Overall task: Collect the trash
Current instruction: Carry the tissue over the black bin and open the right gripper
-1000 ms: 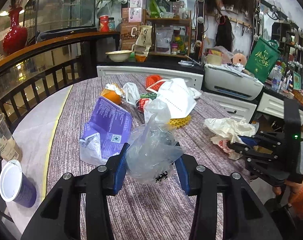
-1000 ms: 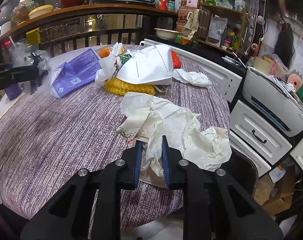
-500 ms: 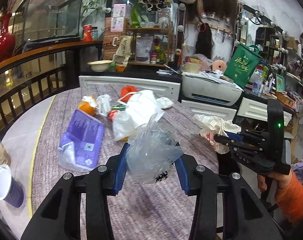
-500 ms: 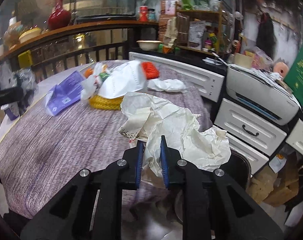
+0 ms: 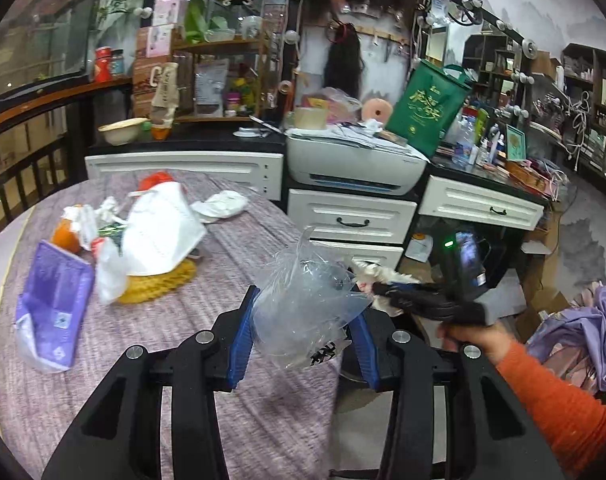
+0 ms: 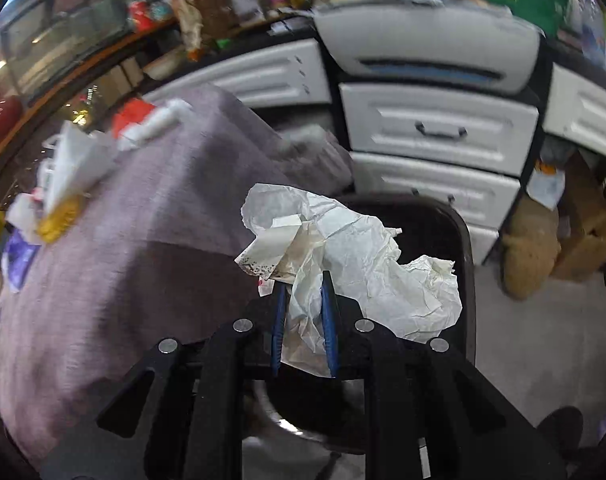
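Observation:
My left gripper (image 5: 303, 304) is shut on a crumpled clear plastic bag (image 5: 303, 300), held above the table's right edge. My right gripper (image 6: 305, 284) is shut on a crumpled white paper wrapper (image 6: 363, 264) and hangs past the table edge over a black bin (image 6: 459, 236). In the left wrist view the right gripper (image 5: 377, 290) shows at the right with the paper wrapper (image 5: 369, 272) at its tips, held by a hand in an orange sleeve (image 5: 543, 392). More trash lies on the round table (image 5: 223, 264): a white bag (image 5: 159, 232), a purple packet (image 5: 51, 300), a yellow net (image 5: 163, 280).
White drawers (image 5: 351, 220) and a printer (image 5: 355, 164) stand behind the table. A white tissue (image 5: 223, 204) and orange items (image 5: 63, 232) lie at the table's far side. Cardboard boxes (image 6: 583, 232) sit on the floor at the right. A railing (image 5: 19, 160) runs at the left.
Both grippers swung right, off toward the table's edge. The right gripper lifted the paper wrapper off the table and now holds it over the black bin. The left still carries the plastic bag.

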